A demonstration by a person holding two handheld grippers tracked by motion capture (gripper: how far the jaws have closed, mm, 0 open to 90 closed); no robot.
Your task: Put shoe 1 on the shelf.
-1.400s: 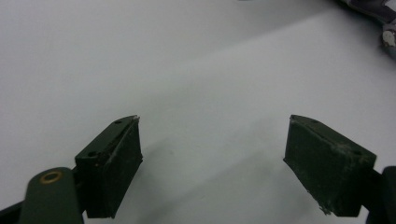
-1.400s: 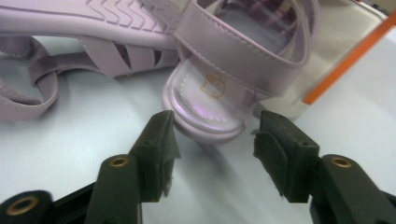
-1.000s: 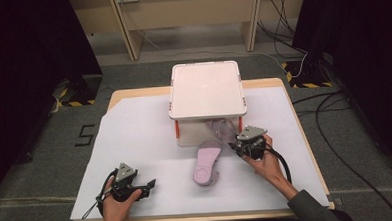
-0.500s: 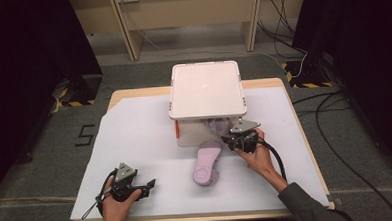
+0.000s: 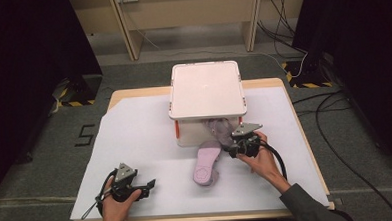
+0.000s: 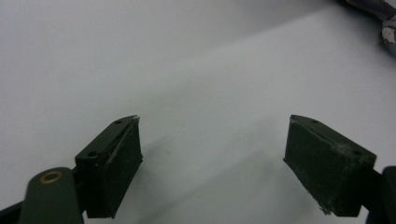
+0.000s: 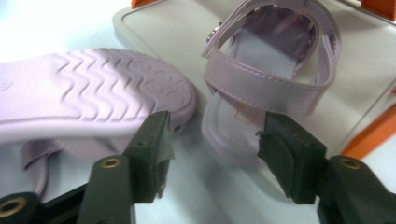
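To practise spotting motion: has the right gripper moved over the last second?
Yes. The right gripper has moved forward and leftward, toward the white box and the upright sandal.

The person's left gripper (image 5: 148, 184), at seven o'clock on the table, is a black tool topped by a grey three-cornered plate, with a black cable looping behind it. Its jaws are blocky, dark and scuffed, one arm carrying a brass-ringed screw hole. The right gripper (image 5: 227, 148), at four o'clock, has the same grey plate and a thick black cable. A dark grey sleeve (image 5: 308, 208) covers the right forearm.
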